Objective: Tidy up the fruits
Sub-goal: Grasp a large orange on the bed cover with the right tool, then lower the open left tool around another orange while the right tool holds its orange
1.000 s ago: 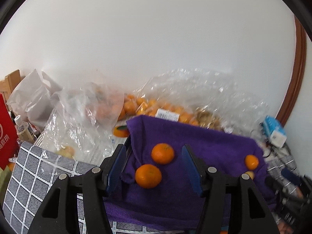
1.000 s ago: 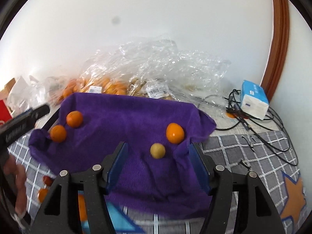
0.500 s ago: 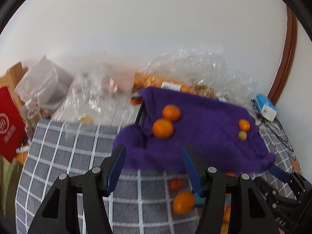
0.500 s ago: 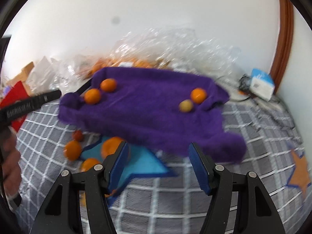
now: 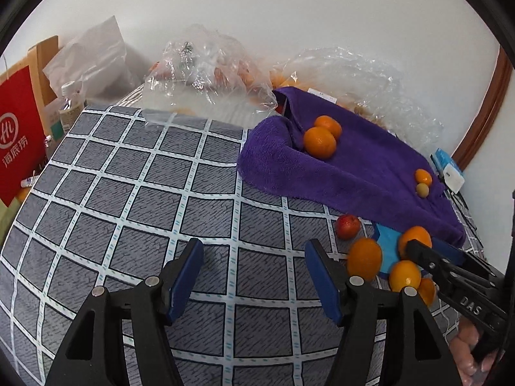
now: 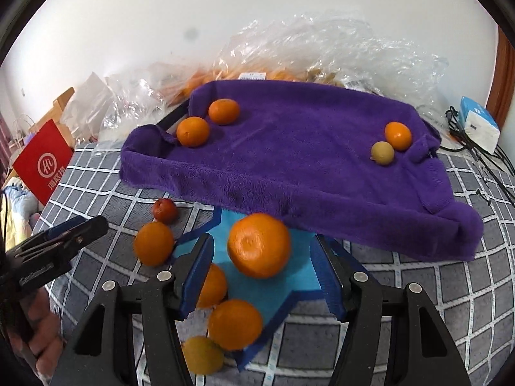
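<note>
Fruit in two groups. On the purple towel (image 6: 289,160): four pieces. Two oranges (image 6: 193,131) touch each other at its left end; one small orange (image 6: 398,135) touches a small yellow-green fruit (image 6: 382,152) at its right end.

Loose on the grid-patterned surface (image 5: 128,193), at and on a blue star-shaped mat (image 6: 299,276) in front of the towel: one big orange (image 6: 259,244), three further oranges, one yellowish fruit (image 6: 202,355) at the lower edge, one small red fruit (image 6: 164,209). Six in all.

Judgement: sorting under way, roughly four placed, six left.

Right gripper (image 6: 262,281): jaws about half open, holding nothing; the big orange lies just ahead between them, untouched as far as I can tell. Left gripper (image 5: 254,280): jaws opening, empty, over bare surface, well apart from the fruit.

Behind: clear plastic bags (image 6: 322,51) with more oranges, uncountable.
</note>
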